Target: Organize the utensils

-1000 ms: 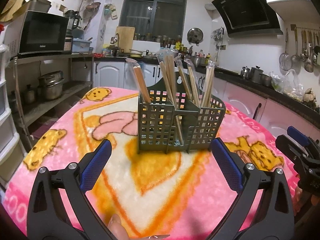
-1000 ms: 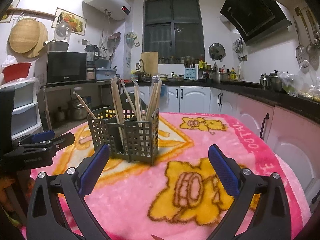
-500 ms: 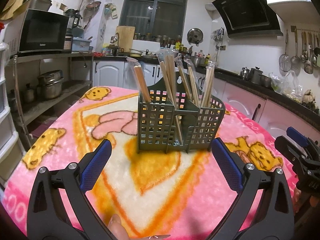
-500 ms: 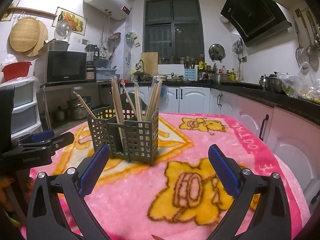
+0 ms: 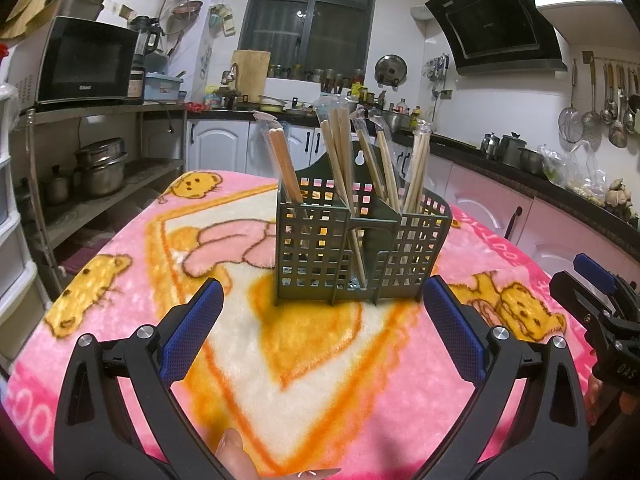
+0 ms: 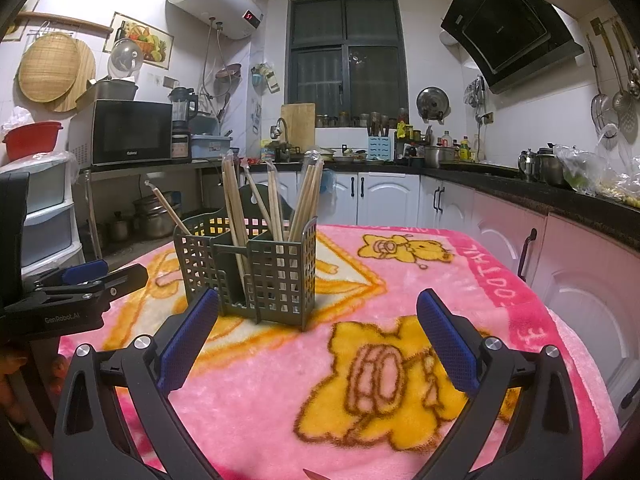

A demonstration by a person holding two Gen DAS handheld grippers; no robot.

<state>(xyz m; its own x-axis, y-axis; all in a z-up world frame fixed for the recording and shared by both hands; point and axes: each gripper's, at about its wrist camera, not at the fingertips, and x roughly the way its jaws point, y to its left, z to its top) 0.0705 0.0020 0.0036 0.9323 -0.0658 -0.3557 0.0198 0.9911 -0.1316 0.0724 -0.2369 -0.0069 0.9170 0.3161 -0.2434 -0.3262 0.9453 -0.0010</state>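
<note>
Chopsticks (image 5: 285, 164) in clear sleeves stand in every compartment of the green lattice caddy (image 5: 352, 252), which sits upright on the pink blanket (image 5: 132, 280) ahead of both tools, touching neither. Going left to right from my seat: my left gripper (image 5: 322, 330) hangs low over the blanket in front of the caddy, its blue pads spread wide with nothing between them. My right gripper (image 6: 318, 336) is off to the caddy's right and nearer me, equally spread and empty. I see no loose utensils on the blanket, so I judge the sorting nearly done. If any pair needs moving, I would pinch it high on the shaft, above the caddy rim, lift straight up so it clears the lattice, and steady the light caddy with the other tool so it doesn't tip.
</note>
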